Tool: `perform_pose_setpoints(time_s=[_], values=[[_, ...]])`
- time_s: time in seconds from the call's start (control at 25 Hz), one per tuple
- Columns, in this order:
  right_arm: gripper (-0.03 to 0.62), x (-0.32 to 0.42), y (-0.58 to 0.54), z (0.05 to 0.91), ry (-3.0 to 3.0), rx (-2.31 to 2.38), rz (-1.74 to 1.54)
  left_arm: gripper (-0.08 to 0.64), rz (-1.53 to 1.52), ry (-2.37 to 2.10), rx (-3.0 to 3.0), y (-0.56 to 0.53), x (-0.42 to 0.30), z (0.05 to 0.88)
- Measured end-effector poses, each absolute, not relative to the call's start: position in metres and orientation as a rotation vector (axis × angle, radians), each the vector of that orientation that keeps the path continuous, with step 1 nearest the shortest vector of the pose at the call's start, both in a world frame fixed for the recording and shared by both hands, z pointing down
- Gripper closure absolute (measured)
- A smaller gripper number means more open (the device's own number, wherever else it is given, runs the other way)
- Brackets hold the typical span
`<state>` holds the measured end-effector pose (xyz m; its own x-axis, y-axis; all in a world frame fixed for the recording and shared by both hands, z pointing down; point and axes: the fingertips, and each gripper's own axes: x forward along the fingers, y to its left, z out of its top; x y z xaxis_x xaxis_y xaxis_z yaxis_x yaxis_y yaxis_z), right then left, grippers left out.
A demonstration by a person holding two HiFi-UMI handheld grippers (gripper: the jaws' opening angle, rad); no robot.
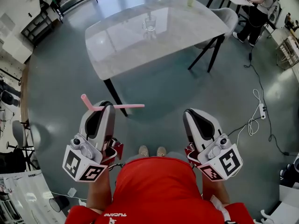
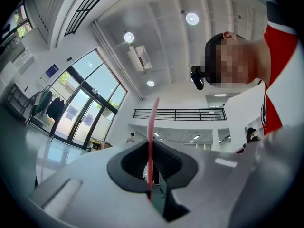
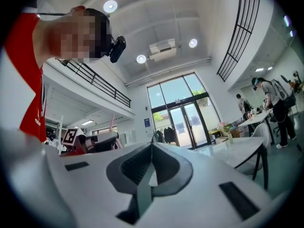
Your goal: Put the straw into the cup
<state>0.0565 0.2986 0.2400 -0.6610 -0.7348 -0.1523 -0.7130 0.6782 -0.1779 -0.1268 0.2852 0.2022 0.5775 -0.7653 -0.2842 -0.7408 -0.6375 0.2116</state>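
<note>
A pink bendy straw [image 1: 112, 106] is clamped in my left gripper [image 1: 106, 106], its long part pointing right and its short bent end sticking up to the left. In the left gripper view the straw [image 2: 152, 141] runs up between the shut jaws. My right gripper [image 1: 189, 112] is shut with nothing in it; its jaws meet in the right gripper view [image 3: 152, 148]. Both grippers are held low in front of the person, well short of the table. A clear glass cup [image 1: 149, 22] stands near the middle of the grey table [image 1: 121, 45], far ahead.
A grey chair [image 1: 224, 20] stands at the table's right side. A white power strip and cables [image 1: 259, 115] lie on the floor at right. People sit at another table [image 1: 254, 3] at the far right. Shelving [image 1: 39, 24] stands at left.
</note>
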Motion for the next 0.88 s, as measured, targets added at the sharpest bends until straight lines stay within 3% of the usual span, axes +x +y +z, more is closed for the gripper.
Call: perform_pose_setpoints(time_s=[0.2, 0.88], values=[[0.591, 0.089, 0.287, 0.25, 2.674, -1.145, -0.155, 0.529, -0.504, -1.336, 2.742, 0.274, -0.095, 0.209], [0.591, 0.066, 0.275, 0.24, 2.774, -1.071, -0.013, 0.529, -0.496, -1.36, 2.729, 0.271, -0.085, 0.211]])
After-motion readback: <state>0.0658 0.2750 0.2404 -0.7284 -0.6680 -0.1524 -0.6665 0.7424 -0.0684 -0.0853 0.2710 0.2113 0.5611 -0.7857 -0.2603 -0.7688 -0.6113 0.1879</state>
